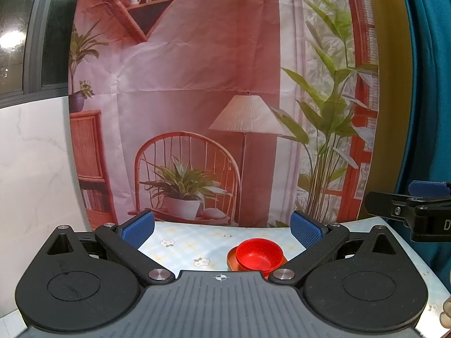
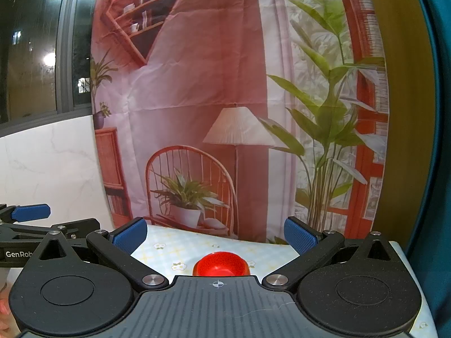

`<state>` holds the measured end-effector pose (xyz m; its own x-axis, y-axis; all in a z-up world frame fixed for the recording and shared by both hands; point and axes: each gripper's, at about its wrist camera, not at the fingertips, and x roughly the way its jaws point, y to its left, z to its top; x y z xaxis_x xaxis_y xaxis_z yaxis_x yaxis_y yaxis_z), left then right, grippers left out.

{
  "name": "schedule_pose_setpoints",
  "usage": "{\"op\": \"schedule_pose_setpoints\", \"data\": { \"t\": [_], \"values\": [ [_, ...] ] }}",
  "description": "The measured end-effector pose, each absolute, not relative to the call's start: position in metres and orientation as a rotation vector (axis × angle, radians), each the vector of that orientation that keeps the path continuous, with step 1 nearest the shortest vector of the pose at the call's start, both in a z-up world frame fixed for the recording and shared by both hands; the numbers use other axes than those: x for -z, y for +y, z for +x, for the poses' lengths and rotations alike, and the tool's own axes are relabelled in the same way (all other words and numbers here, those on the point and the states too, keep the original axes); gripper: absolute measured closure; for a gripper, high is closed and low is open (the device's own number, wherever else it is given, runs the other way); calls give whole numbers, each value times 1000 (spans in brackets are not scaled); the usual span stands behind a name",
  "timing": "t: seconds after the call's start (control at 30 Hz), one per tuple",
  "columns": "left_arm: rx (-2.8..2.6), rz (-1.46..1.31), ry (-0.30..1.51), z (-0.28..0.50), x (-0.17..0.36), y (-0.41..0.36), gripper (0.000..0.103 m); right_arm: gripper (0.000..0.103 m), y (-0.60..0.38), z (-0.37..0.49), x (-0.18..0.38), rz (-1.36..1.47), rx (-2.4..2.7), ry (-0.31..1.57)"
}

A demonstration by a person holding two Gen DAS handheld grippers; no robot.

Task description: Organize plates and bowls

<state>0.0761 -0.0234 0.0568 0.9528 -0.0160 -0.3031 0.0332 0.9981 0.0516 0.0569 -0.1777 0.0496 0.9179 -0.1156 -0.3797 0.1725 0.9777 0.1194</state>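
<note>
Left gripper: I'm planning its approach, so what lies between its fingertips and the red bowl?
Nothing. In the left wrist view only bare floral tablecloth shows between the open left gripper and the red bowl, which sits on an orange plate.

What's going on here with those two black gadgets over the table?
A person holds a two-fingered tool in each hand to tidy dishes. Right now neither grips anything: the left tool and the right tool are both wide open, hovering side by side above the table. Below them red bowls sit nested on an orange plate. Nothing else to sort shows on the cloth, so the stacking looks done or nearly so.
</note>
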Motion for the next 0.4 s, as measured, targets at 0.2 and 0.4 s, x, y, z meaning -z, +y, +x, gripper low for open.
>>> {"op": "schedule_pose_setpoints", "data": {
  "t": [0.2,0.4],
  "values": [
    [26,53,305,75,-58,-22,0,0,-178,55,-53,154,156,371],
    [29,55,305,74,-57,-21,0,0,-178,54,-53,157,158,373]
  ]
}}
